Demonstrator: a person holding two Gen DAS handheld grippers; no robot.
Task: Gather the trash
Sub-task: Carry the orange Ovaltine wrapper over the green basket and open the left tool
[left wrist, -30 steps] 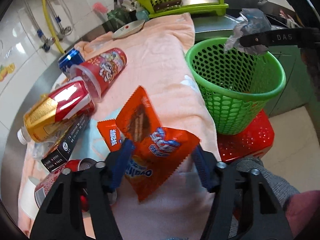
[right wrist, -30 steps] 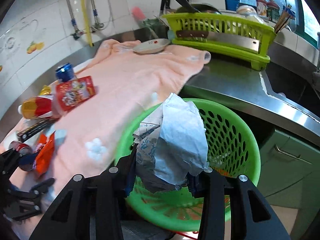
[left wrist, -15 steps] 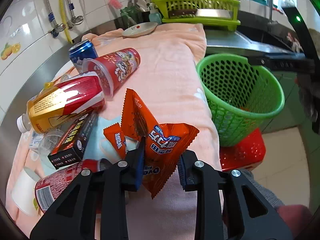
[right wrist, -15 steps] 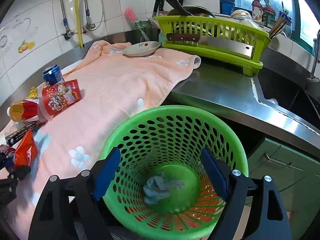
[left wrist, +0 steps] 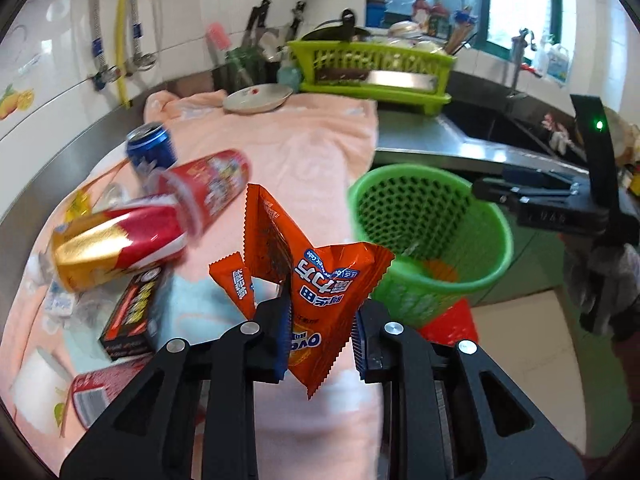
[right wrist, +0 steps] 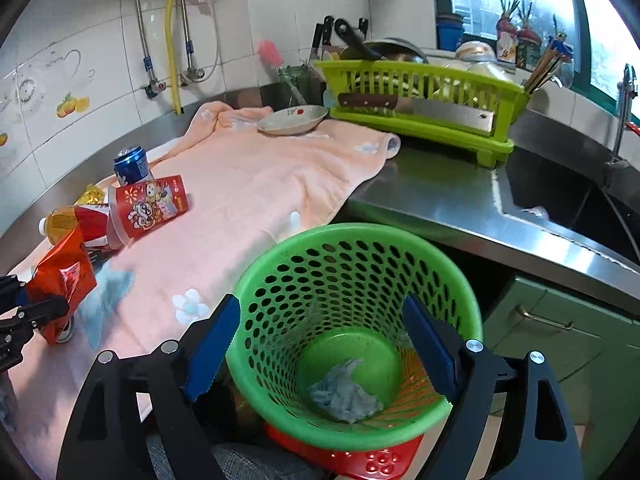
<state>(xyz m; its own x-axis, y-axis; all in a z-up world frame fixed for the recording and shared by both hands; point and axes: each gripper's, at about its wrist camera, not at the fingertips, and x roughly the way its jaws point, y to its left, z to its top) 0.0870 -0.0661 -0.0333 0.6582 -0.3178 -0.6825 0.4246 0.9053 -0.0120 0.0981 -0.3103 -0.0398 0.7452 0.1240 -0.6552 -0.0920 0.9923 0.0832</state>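
Crumpled paper (right wrist: 344, 392) dropped into basket (right wrist: 460, 292); left tool (left wrist: 320, 320) lifted wrapper (left wrist: 320, 276).

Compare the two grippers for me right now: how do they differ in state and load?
The left gripper is shut on the orange snack wrapper, lifted off the pink towel; the right gripper stands open and empty. The left is beside the green basket; the right hangs above it, over the crumpled paper lying inside. Both have black arms and blue pads.

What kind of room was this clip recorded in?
Almost certainly a home kitchen: a steel counter runs into a sink below tiled walls, and a green dish rack holds a cleaver and dishes. Knives stand behind it.
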